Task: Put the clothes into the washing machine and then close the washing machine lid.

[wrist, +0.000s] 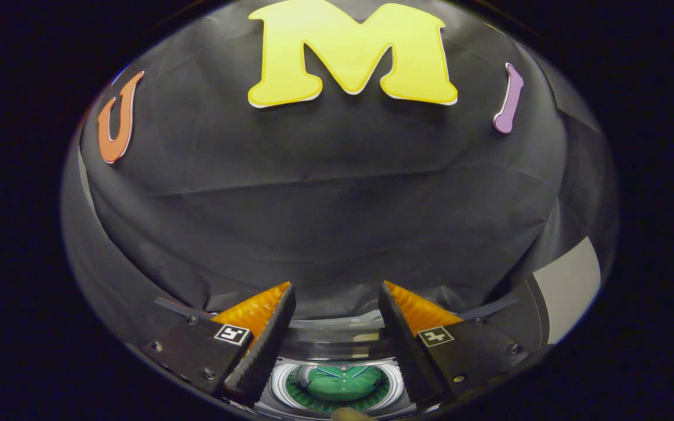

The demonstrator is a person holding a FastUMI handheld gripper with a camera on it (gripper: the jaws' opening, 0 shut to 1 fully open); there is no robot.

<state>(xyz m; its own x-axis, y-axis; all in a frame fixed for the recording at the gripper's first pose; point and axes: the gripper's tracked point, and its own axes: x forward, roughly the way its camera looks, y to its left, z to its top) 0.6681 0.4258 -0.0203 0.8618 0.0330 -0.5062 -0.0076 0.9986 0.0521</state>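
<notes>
My gripper (337,292) hangs above the washing machine (337,342) with its two fingers spread wide apart, and nothing is held between them. Down in the gap between my fingers, near me, I look into the round opening of the machine's drum (290,383). A green garment (343,381) lies inside that drum, folded, with a collar and thin pale stripes showing on it. The pale ring of the drum's rim curves around the garment on its left and right. Beyond my fingertips, on the far side, the booth's black cloth wall (325,204) rises, creased across its middle. To the far right a grey panel (571,286) stands beside the cloth.
</notes>
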